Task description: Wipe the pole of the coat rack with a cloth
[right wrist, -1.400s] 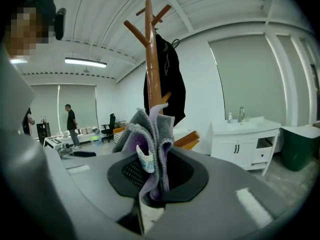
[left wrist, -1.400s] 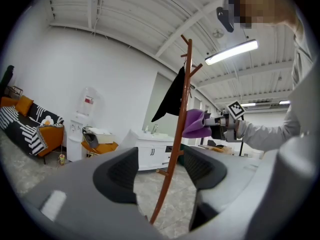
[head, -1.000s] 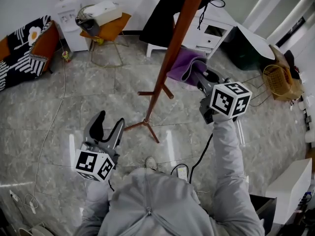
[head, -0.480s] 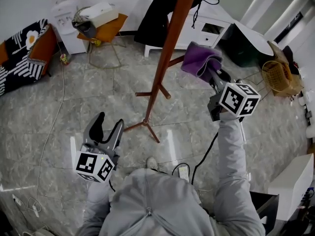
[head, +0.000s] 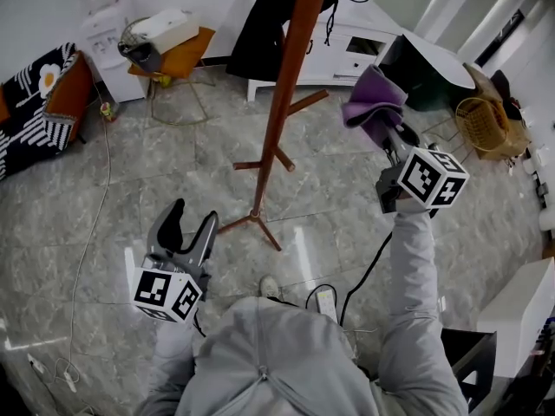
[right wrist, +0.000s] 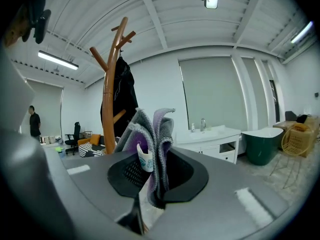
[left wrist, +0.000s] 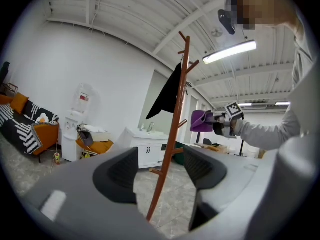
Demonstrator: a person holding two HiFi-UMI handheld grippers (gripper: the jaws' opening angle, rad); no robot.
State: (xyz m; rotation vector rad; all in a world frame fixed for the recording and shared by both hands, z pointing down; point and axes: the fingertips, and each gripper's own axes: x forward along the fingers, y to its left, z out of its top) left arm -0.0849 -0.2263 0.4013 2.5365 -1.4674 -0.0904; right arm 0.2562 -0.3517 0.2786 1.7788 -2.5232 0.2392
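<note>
My right gripper (head: 388, 133) pinches the bunched purple cloth (head: 373, 102), holding it to the right of the coat rack's wooden pole (head: 282, 102) and apart from it. My left gripper (head: 192, 219) hangs left of the pole's foot, jaws spread and gripping nothing.

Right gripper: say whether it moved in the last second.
Yes. The right gripper, holding the cloth, has swung right, away from the pole.

cloth (head: 375, 102) right of pole (head: 279, 111), apart
</note>
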